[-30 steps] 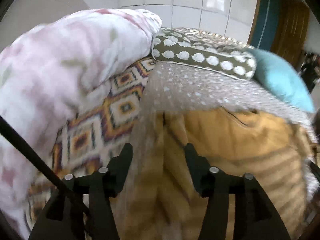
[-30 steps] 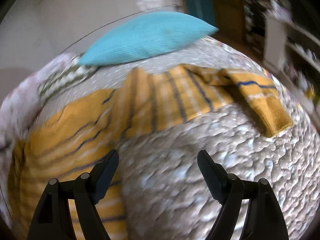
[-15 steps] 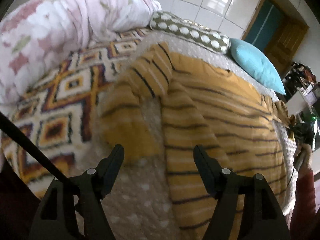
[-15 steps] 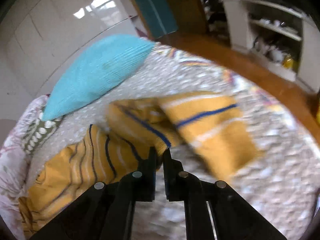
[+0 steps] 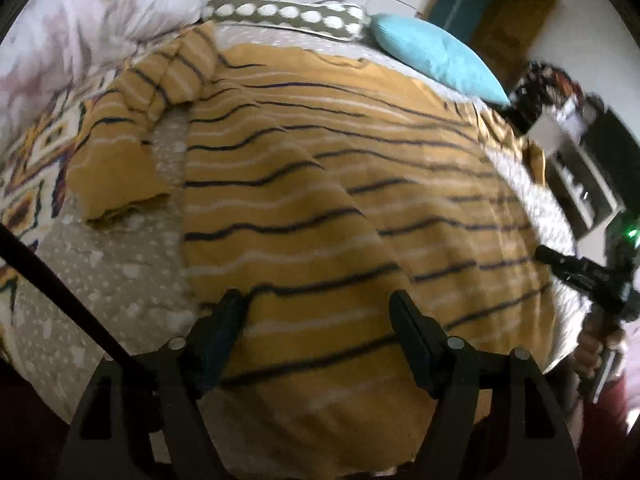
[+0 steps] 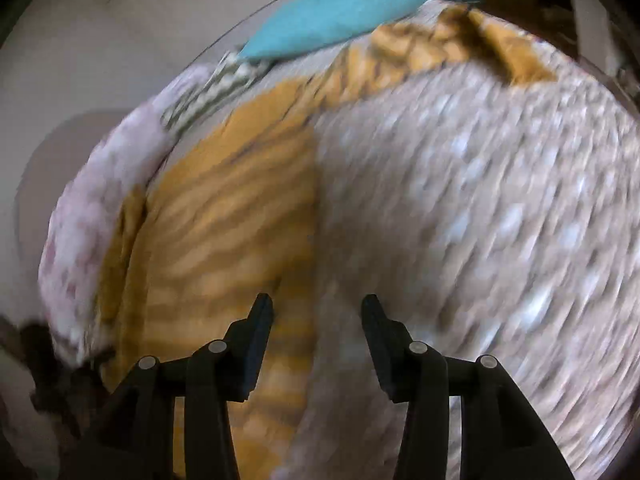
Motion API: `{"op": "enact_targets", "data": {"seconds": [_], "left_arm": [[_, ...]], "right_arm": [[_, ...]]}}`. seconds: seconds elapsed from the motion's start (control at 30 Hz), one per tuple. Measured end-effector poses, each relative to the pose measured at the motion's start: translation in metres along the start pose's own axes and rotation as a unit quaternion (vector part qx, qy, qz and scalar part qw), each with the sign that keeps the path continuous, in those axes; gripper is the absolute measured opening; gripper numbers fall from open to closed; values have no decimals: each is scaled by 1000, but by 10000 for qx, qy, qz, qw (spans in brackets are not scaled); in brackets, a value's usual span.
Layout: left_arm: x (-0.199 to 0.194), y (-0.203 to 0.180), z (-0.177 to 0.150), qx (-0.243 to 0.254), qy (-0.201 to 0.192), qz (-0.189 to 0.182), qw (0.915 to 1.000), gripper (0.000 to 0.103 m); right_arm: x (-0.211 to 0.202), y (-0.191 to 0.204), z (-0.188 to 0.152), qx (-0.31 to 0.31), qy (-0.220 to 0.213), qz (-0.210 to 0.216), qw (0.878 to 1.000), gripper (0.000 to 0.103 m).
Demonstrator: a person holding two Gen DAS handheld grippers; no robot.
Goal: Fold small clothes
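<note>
A mustard-yellow sweater with dark and white stripes [image 5: 320, 184] lies spread flat on a grey spotted bedspread [image 5: 116, 276]. Its left sleeve [image 5: 120, 148] is bent down beside the body. My left gripper [image 5: 318, 312] is open and empty above the sweater's lower hem. In the blurred right wrist view the sweater [image 6: 224, 216] lies at the left, with its right sleeve [image 6: 496, 44] stretched out at the top. My right gripper [image 6: 316, 312] is open and empty over the sweater's right edge. It also shows at the right edge of the left wrist view.
A turquoise pillow [image 5: 432, 52] and an olive dotted pillow [image 5: 288, 16] lie at the head of the bed. A pink floral duvet [image 5: 80, 28] is bunched at the left over a patterned blanket [image 5: 36, 160]. Shelves [image 5: 584, 188] stand at the right.
My right gripper was shut on the right sleeve half a second ago; it has let go, opened and swung back to the sweater's side. My left gripper has drawn back towards the hem.
</note>
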State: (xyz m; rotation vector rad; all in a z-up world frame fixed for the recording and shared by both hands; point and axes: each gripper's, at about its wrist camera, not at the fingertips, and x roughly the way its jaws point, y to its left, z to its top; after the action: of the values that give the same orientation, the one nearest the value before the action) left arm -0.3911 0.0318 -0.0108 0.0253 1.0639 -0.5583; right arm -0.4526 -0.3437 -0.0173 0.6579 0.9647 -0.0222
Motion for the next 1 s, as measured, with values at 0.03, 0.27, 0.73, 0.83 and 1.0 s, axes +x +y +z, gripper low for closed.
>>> {"op": "enact_targets", "data": {"seconds": [0.03,0.27,0.73,0.83,1.0], "left_arm": [[-1,-4,-3,97,-20,135,9999,42],[-49,27,4,-242,-214,485,9983,3],[-108,130,-9,-1358,-1074,1100,9787,73],[-85,160,20,-1681,-1093,630,9777,73],[-25,148,62,-1357,-760,615,9859,73]], "right_arm": [[-2,3,-6,-63,-49,40,10000,50],[-12,20,-38,-269,110,317,9991,11],[-91,3,-129,-1108,150,-145,9936,22],[-80,14,-119,-1124,59,-228,9934,23],[-49,55,-113,-1141,-10,-517,9921,23]]}}
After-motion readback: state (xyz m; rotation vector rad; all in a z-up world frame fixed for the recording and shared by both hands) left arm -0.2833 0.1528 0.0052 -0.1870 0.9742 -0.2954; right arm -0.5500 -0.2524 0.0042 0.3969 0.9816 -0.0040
